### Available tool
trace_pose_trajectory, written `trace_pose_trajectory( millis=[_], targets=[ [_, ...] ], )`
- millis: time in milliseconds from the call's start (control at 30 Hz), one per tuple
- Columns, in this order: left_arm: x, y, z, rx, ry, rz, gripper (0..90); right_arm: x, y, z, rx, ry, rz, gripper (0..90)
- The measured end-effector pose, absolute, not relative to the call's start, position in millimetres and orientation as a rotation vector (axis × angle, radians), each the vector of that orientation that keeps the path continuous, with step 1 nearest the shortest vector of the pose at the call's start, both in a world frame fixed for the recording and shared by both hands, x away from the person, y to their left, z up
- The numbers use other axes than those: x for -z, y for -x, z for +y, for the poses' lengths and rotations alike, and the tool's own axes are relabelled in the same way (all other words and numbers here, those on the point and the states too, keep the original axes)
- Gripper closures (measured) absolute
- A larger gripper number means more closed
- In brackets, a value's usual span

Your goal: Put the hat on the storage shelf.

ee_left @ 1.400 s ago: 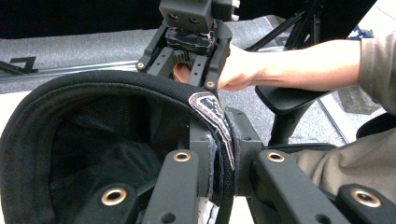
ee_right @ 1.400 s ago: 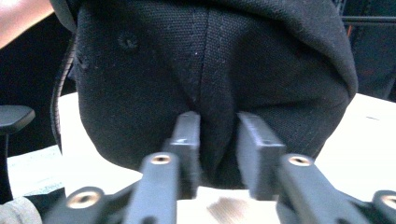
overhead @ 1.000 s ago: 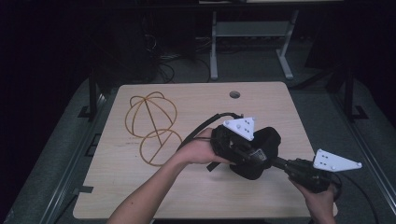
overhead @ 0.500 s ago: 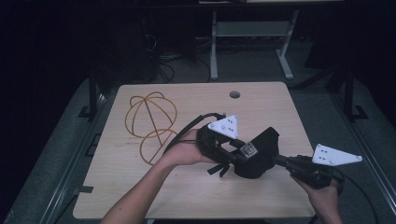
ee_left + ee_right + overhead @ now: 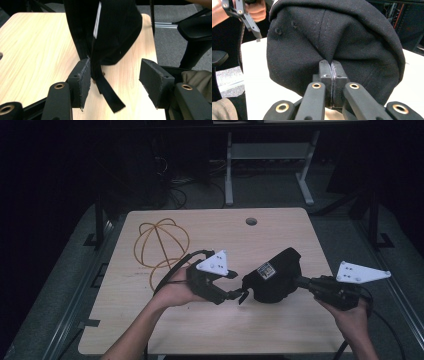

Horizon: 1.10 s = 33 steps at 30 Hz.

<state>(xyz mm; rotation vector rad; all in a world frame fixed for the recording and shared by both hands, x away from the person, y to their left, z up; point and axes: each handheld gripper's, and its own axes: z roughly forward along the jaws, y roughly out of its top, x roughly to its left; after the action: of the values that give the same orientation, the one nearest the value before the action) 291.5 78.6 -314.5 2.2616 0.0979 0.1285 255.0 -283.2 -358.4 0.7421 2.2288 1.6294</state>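
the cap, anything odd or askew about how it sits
The black cap is not lying flat: the right gripper pinches a fold of its fabric and holds it tilted. Its back strap dangles loose between the open jaws of the left gripper. No damage shows.

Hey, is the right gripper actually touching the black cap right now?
Touching. In the right gripper view the right gripper has its jaws pressed together on a pinched fold of the black cap, with fabric bunching from the pinch.
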Motion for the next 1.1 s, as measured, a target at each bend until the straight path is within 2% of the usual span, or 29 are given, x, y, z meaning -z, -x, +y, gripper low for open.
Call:
trace_pose_trajectory(
  millis=[633,1100],
  targets=[
    [358.1,-275.8,126.1,-0.187,-2.279,0.201,40.7,314.7,-283.8,-261.2,-1.642,-0.670,2.230,89.6],
    [385.2,-264.8,135.6,-0.203,-2.248,0.242,39.3,275.3,-309.6,-225.8,-1.633,-0.578,2.267,89.5]
  ],
)
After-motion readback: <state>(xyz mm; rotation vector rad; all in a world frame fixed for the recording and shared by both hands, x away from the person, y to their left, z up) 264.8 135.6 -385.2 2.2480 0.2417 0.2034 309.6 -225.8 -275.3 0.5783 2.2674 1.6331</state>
